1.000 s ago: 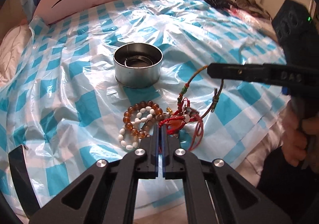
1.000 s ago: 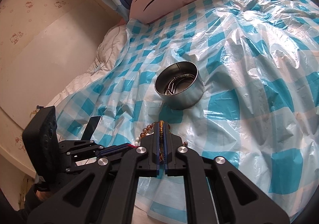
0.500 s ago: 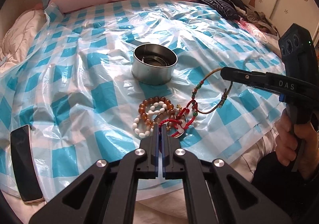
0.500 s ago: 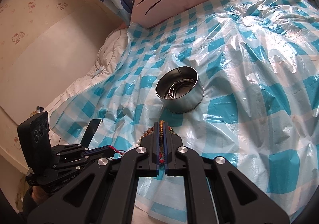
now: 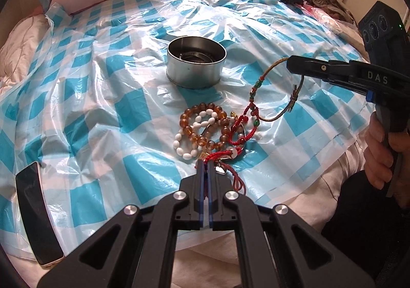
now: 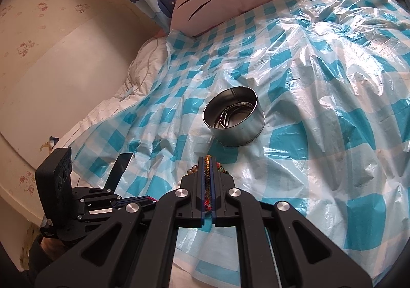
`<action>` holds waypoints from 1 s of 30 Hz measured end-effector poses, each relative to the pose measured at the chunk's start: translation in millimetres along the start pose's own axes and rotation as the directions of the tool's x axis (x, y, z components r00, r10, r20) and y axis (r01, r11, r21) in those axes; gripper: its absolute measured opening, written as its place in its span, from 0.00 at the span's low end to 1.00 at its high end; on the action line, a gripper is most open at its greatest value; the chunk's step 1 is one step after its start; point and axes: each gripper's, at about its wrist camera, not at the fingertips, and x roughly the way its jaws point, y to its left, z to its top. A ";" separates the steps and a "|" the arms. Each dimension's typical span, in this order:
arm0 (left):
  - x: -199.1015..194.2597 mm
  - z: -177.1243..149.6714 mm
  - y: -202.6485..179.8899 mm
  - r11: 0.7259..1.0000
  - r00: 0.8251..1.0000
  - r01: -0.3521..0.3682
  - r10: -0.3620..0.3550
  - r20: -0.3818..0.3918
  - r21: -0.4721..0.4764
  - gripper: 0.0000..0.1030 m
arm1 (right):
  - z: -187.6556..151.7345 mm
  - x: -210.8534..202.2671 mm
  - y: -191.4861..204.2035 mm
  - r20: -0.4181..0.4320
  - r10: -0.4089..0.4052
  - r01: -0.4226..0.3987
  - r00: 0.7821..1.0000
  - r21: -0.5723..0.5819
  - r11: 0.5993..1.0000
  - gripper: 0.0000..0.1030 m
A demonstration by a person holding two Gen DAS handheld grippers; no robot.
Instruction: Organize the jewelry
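Jewelry pile [image 5: 212,129] tangled on bed's checkered sheet [image 5: 102,98], strands hard to separate. Left gripper [image 5: 205,163] clamps red cord [image 5: 223,154]; right gripper [image 6: 208,160] clamps braided cord [image 5: 269,67]. Tin [image 5: 196,66] behind, contents unclear.

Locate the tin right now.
Left wrist view: tin sits upright mid-frame on the checked sheet, just beyond the bead pile; bangles inside.
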 end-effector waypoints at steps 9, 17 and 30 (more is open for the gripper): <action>10.9 -2.5 -7.3 0.993 0.996 -0.050 0.059 -0.074 0.111 0.03 | 0.3 -0.4 -0.3 0.001 0.001 -0.001 1.000 -0.001 1.000 0.03; 27.5 -6.2 -16.4 0.972 0.986 -0.084 0.113 -0.124 0.218 0.03 | 0.8 0.9 2.0 -0.003 0.004 -0.004 1.000 -0.004 1.000 0.03; 39.3 -0.6 -20.3 0.966 0.989 -0.067 0.098 -0.114 0.250 0.09 | 0.8 3.6 3.2 -0.012 0.012 -0.012 1.000 -0.002 1.000 0.04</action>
